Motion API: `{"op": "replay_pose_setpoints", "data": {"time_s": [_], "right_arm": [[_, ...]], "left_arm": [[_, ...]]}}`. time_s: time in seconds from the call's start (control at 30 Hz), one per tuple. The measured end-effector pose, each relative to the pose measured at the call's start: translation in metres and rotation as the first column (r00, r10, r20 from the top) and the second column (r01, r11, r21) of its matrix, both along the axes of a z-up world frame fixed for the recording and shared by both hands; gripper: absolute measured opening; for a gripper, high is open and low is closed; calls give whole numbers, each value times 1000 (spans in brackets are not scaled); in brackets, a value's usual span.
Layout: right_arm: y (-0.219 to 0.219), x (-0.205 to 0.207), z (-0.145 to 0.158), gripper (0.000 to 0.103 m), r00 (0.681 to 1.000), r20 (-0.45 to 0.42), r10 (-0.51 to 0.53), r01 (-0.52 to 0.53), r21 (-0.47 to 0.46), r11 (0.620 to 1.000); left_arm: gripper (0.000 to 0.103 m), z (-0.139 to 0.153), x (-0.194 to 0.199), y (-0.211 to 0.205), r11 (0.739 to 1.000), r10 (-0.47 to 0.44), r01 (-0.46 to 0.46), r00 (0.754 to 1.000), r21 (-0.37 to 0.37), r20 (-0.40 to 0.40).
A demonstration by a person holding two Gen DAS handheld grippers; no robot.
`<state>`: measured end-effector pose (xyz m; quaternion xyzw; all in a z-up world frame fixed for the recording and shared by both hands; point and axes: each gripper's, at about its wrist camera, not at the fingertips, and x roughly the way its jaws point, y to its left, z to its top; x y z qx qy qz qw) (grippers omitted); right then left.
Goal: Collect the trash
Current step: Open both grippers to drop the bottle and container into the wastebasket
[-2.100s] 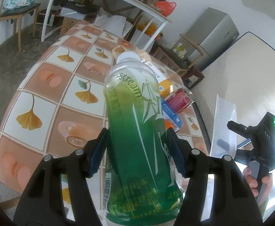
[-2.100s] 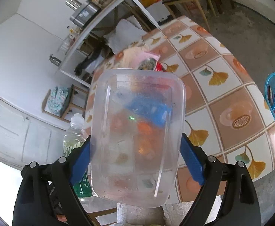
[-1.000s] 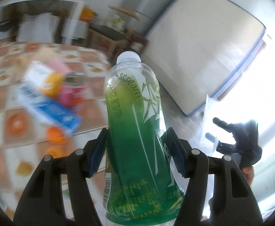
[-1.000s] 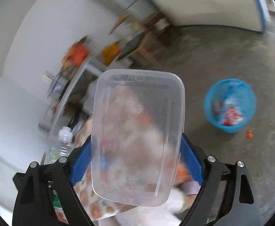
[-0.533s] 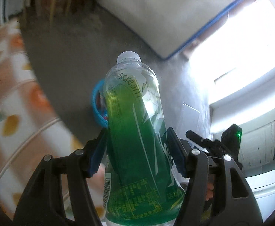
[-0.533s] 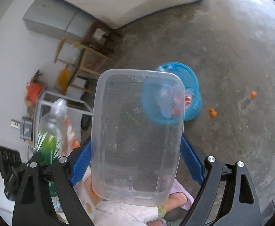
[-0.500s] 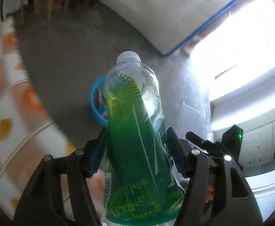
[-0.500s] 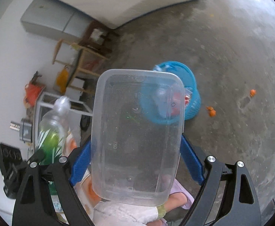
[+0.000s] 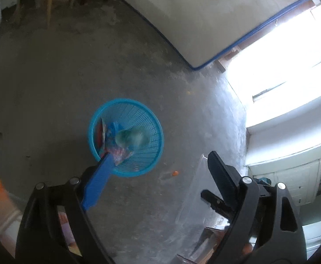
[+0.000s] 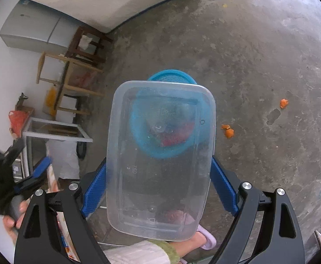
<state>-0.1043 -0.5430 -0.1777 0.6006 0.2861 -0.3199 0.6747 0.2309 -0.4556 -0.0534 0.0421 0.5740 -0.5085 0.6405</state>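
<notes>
Blue basket (image 9: 126, 137) lies ahead of and below the left gripper (image 9: 160, 182), whose jaws are opening with nothing between them; a bottle (image 9: 131, 137) lies inside. The right gripper (image 10: 158, 176) clamps a tub (image 10: 160, 160) above the basket. Risk: an off-centre release lets the wide tub catch the rim and fall outside.

A bright blue mesh basket (image 9: 125, 136) sits on grey concrete floor (image 9: 50, 88) with orange peel scraps (image 10: 227, 131).

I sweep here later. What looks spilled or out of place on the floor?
Small orange scraps lie on the grey concrete floor beside the blue mesh plastic basket, not in it; another orange scrap sits farther off.
</notes>
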Motion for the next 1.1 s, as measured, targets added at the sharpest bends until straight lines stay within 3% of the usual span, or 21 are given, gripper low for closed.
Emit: {"op": "replay_pose_setpoints", "data": {"time_s": [0.17,0.4,0.6,0.7,0.83,0.93,1.1], "right_arm": [[-9,16,-8,85,999,-28,36,-37,-8,999],[-30,46,-3,85,995,-74,68,-74,-85,994],[-56,83,-41,85,995,-101,19,-19,-1,1000],[-73,107,-60,86,993,-115,-4,4,-2,1000],[-95,139,-95,87,986,-164,18,-14,25,1000],[-102,147,-118,88,974,-226,26,-12,62,998],[-106,143,-131,88,976,-217,25,-8,83,997]], "left_arm": [[83,45,8,47,999,10,-6,997,-53,71],[83,99,7,157,991,78,-60,986,-119,146],[83,107,4,236,976,195,-176,967,-127,161],[83,113,4,275,965,245,-222,953,-139,178],[83,119,0,313,949,302,-274,931,-154,205],[83,120,-2,331,938,338,-306,914,-164,227],[83,124,-1,368,914,399,-364,886,-178,236]]}}
